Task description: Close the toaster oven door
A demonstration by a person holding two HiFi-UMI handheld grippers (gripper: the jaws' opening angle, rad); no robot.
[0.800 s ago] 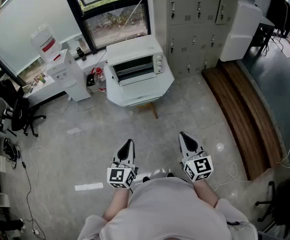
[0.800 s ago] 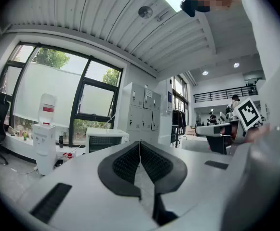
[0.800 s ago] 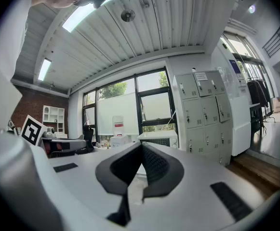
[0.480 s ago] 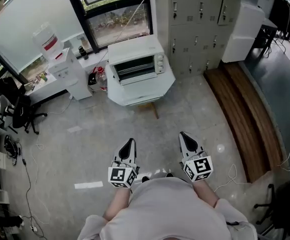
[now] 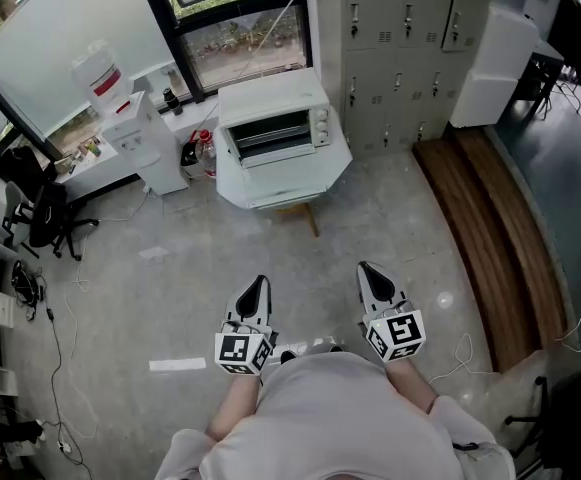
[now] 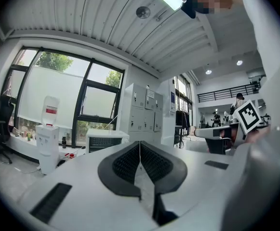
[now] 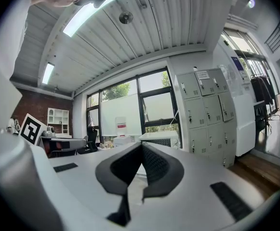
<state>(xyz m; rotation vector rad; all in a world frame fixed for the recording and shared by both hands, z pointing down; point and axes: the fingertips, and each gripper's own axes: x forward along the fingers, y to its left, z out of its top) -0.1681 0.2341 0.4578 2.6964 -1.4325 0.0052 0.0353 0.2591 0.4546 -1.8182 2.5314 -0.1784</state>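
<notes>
Ahead, the toaster oven [image 5: 275, 126] is seen on a white worktop [image 5: 270, 198] under the window, well apart from both tools, with bare grey floor [image 5: 180, 288] between. Its dark front [image 5: 268, 138] is turned toward the person; whether it is closed cannot be told at this range. The left hand-held gripper [image 5: 255, 284] and the right hand-held gripper [image 5: 368, 271] are held low and level, side by side, close to the person's body, both aimed toward the oven. In the left gripper view the jaws of the left hand-held gripper [image 6: 140, 146] are pressed together along a thin seam, with nothing held between them, and the oven [image 6: 104, 141] is seen far off just left of the jaw tips. In the right gripper view the jaws of the right hand-held gripper [image 7: 140, 148] are likewise brought fully together and are empty, with the oven [image 7: 161, 139] just past their tips. A water dispenser [image 5: 120, 118] is set left of the worktop, and grey lockers [image 5: 390, 38] are ranged to its right.
</notes>
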